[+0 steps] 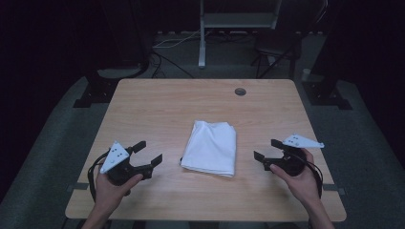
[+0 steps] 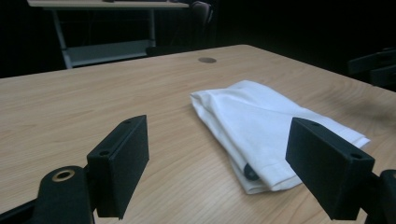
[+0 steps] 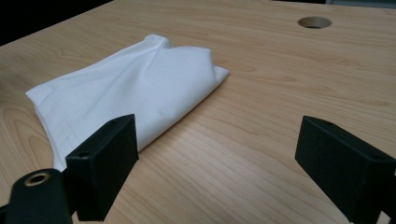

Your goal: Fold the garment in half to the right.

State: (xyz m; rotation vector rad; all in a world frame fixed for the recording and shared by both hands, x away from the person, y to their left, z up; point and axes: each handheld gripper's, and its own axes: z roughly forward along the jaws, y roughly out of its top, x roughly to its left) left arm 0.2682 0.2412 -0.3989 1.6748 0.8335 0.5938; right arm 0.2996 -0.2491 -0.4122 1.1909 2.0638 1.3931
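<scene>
Dark floor surrounds the pale wood-grain counter [image 1: 157, 109], which has a round cable hole [image 1: 240, 91] near its far edge. At its middle lies a folded white cloth [image 1: 210, 147]. Left of the cloth, the left black claw [image 1: 147, 153] is released, jaws spread and empty. Right of the cloth, the right black claw [image 1: 265, 149] is likewise released, holding nothing.

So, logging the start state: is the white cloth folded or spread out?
Folded. The white cloth lies as a compact rectangle on the table, with stacked layers visible at its near edge.
</scene>
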